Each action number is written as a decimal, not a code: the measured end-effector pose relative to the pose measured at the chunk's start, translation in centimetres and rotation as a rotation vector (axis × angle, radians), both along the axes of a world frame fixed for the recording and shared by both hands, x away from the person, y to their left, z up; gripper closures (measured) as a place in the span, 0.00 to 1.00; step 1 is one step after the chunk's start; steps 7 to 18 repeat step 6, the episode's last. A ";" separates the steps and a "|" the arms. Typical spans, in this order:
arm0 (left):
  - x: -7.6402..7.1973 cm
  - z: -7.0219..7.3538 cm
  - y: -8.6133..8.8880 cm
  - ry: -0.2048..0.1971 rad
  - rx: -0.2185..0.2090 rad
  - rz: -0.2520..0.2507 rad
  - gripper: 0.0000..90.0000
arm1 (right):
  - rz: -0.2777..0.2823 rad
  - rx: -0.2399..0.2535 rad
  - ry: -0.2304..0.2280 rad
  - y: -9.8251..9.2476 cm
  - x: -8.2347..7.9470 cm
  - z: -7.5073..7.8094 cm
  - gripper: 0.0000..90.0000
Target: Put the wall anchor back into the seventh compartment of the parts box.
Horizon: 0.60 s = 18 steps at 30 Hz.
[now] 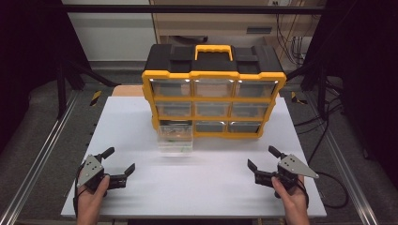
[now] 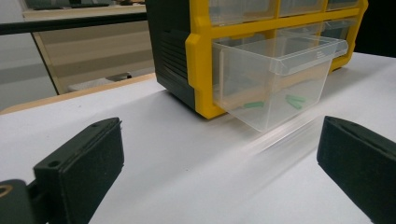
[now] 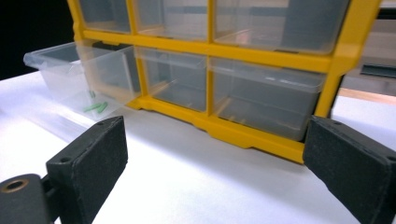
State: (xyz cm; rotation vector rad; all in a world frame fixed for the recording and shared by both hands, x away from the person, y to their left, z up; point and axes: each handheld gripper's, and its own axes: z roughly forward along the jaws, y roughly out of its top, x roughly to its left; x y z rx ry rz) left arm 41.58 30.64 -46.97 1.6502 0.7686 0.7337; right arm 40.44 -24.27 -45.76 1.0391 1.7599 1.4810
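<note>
Clear plastic drawer (image 1: 175,139), bottom-left bay of yellow-and-black parts cabinet (image 1: 213,75), stands pulled out over white surface (image 1: 211,183), few small green pieces (image 2: 273,102) on its floor. Left hand-held gripper (image 1: 118,161) low at near-left, jaws apart, holding nothing; drawer lies ahead and to its right, long axis running toward person. Right hand-held gripper (image 1: 262,157) likewise spread, empty, farther off. Left looks better placed to reach it.

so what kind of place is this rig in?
Probably a lab or data-collection workshop, not a home: a white table boxed in by black framing, cables hanging along the back wall, and a yellow parts organizer staged between two hand-held grippers, both with jaws wide open.
</note>
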 end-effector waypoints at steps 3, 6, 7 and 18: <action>0.0 0.0 0.0 0.003 -0.001 0.001 0.01 | 0.022 -0.005 -0.007 0.3 0.2 -0.8 0.08; 0.1 0.0 0.1 0.003 -0.011 0.000 0.01 | 0.046 0.001 -0.006 0.9 0.5 -1.4 0.08; 0.1 0.0 0.1 0.003 -0.011 0.000 0.01 | 0.046 0.001 -0.006 0.9 0.5 -1.4 0.08; 0.1 0.0 0.1 0.003 -0.011 0.000 0.01 | 0.046 0.001 -0.006 0.9 0.5 -1.4 0.08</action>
